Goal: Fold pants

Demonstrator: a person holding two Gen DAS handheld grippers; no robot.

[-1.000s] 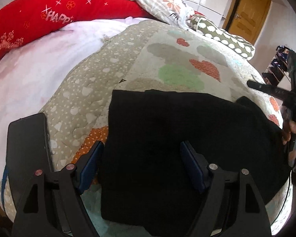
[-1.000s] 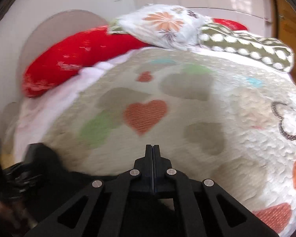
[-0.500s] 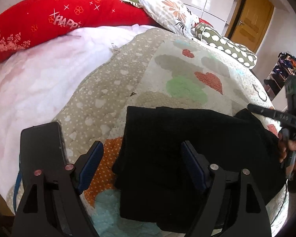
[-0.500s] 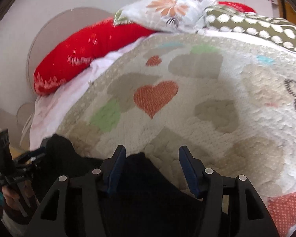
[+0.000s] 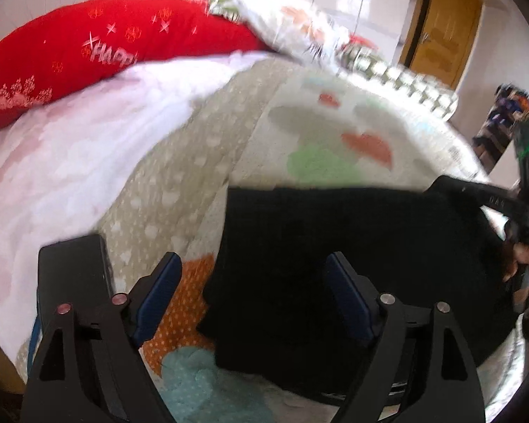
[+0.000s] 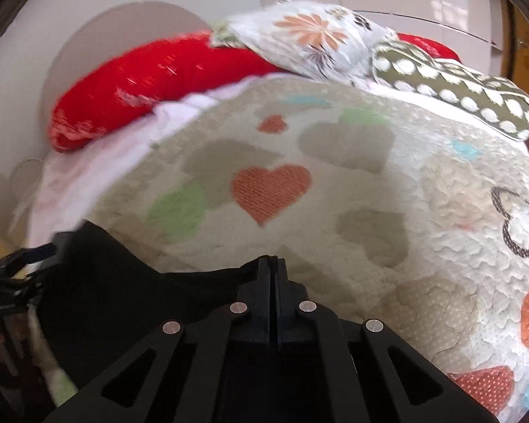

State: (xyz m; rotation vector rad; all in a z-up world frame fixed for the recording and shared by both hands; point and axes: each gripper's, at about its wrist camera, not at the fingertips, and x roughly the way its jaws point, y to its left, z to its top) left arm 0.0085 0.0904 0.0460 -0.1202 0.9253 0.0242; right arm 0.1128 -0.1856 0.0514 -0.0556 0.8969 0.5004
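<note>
The black pants (image 5: 352, 257) lie folded flat on the heart-patterned quilt (image 5: 321, 141). My left gripper (image 5: 254, 292) is open, with its blue-padded fingers astride the pants' near left edge and nothing between them. My right gripper (image 6: 272, 264) is shut at the pants' (image 6: 123, 282) far edge; whether cloth is pinched between its fingers I cannot tell. In the left wrist view the right gripper (image 5: 490, 197) shows at the pants' right corner, held by a hand. The left gripper shows at the left edge of the right wrist view (image 6: 21, 261).
A red bolster (image 5: 98, 49), a floral pillow (image 6: 310, 42) and a green dotted pillow (image 6: 455, 88) lie at the head of the bed. A black phone-like slab (image 5: 70, 282) lies on the quilt left of my left gripper. A wooden door (image 5: 441, 24) stands behind.
My right gripper has shut from open half a second ago, at the pants' edge. My left gripper stays open and has pulled back slightly, so the pants sit further right.
</note>
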